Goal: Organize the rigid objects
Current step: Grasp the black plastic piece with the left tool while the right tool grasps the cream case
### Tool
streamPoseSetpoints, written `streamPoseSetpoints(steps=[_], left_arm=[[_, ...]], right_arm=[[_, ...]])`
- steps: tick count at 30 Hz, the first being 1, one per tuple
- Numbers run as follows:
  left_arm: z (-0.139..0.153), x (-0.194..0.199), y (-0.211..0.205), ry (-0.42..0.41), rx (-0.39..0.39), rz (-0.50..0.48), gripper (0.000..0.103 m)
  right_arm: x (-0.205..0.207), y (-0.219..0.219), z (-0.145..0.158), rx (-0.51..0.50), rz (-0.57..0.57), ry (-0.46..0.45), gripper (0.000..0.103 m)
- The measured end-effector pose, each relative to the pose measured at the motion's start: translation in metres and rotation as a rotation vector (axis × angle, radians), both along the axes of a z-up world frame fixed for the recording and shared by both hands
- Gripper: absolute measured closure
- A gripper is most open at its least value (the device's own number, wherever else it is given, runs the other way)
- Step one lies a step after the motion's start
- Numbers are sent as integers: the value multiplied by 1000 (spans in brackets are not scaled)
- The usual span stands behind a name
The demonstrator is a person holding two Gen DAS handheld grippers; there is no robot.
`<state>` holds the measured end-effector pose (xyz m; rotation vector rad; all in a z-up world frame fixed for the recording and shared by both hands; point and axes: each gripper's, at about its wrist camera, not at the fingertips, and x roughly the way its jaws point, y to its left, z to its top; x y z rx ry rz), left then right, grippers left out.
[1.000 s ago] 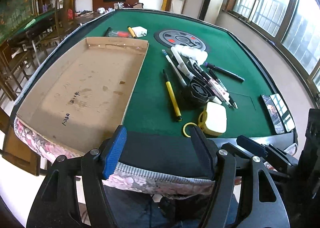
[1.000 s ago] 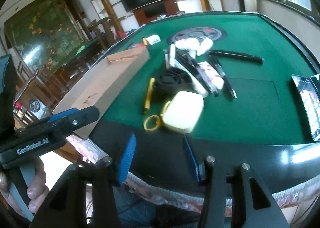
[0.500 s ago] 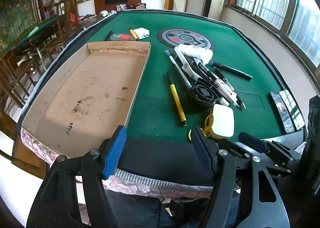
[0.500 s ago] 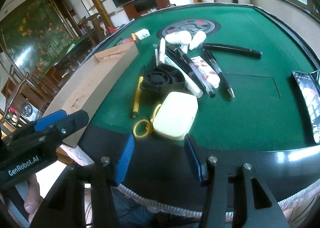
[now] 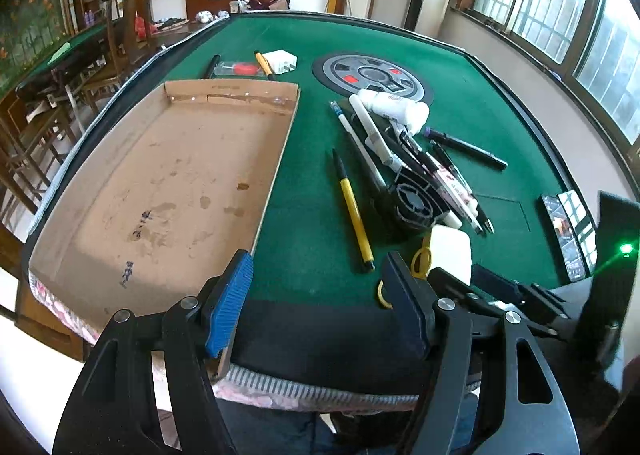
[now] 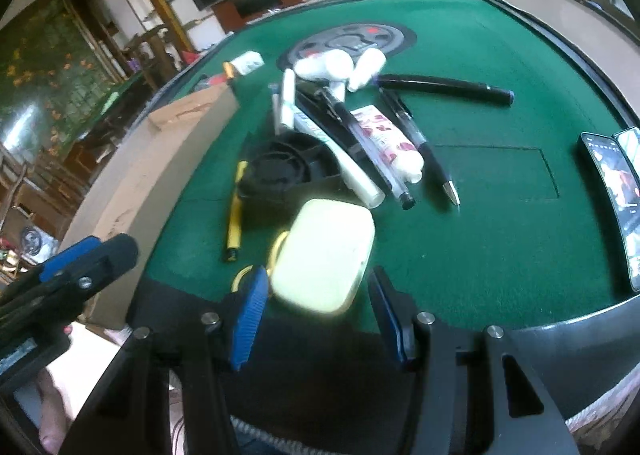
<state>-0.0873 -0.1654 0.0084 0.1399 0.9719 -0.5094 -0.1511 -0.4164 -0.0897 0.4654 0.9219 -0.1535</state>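
Observation:
An empty cardboard tray lies on the left of the green table. To its right is a pile of pens, white tubes, a black round fan and a yellow pen. A pale yellow case with a yellow ring lies at the near edge. My right gripper is open, its jaws on either side of the case's near end. My left gripper is open and empty above the table's front edge, by the tray's near right corner.
A round grey dial is set in the table's middle. A white charger, a red-and-clear item and another pen lie behind the tray. Two phones lie at the right edge. Chairs stand to the left.
Both grippers have moved forward over the table edge. The right gripper has closed in on the pale yellow case, which now sits between its open jaws.

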Motion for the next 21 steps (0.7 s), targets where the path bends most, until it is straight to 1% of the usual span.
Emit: streamPoseSetpoints(steps=[3, 7, 9, 13, 18, 20, 21], left_arm=[[-2, 9, -7, 20, -11, -13, 36], [0, 21, -21, 40, -28, -45, 36], [0, 27, -29, 60, -56, -72, 36], [-9, 41, -58, 119, -45, -144, 36], [-14, 49, -82, 170, -75, -200, 36], [-19, 53, -91, 175, -55, -210, 36], [-24, 56, -96, 176, -30, -207, 36]], right_arm=[[11, 4, -4, -25, -7, 24, 49], [20, 8, -3, -89, -3, 26, 49], [21, 5, -3, -81, 5, 20, 52], [13, -2, -1, -61, 33, 15, 54], [0, -12, 0, -22, 43, -15, 54], [-4, -17, 1, -8, 46, -27, 54], [-4, -18, 1, -7, 46, -28, 54]])
